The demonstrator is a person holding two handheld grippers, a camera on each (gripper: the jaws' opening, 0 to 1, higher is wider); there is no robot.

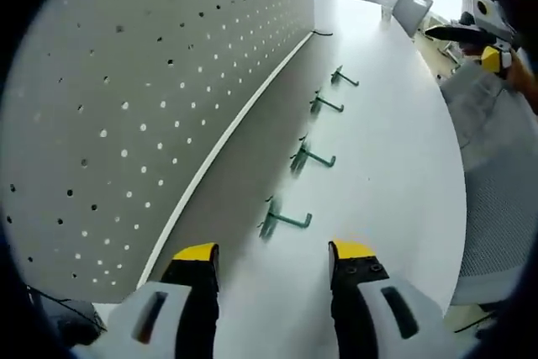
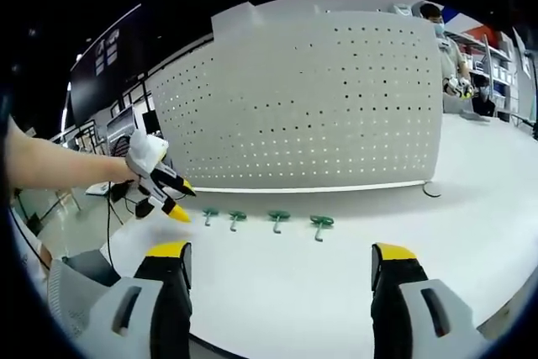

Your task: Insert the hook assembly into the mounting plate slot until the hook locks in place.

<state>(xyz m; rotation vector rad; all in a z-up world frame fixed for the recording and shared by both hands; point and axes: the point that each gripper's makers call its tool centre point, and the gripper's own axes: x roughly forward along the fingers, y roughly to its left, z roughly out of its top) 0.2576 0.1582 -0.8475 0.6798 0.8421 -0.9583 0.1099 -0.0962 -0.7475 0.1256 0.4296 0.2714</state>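
The hook assemblies, four green ones, lay in a row on the white table [image 1: 395, 166] just in front of the pegboard mounting plate [image 1: 126, 107], none of them yet in a slot as far as we could see. In the left gripper view the nearest hook [image 1: 282, 218] sat just ahead of our left gripper [image 1: 276, 251], with the second hook [image 1: 309, 157], the third hook [image 1: 324, 104] and the farthest hook [image 1: 343, 78] strung out beyond it along the foot of the plate. Our left gripper held nothing, its jaws standing well apart. In the right gripper view the same row [image 2: 263, 219] lay well ahead of our right gripper [image 2: 282, 254], which was likewise spread wide and empty, and the upright perforated plate [image 2: 303, 107] rose behind the row. We judged the task barely begun: no hook was grasped, lifted or seated, so picking one up, lining it with the holes and pressing it home until it locks all remained.
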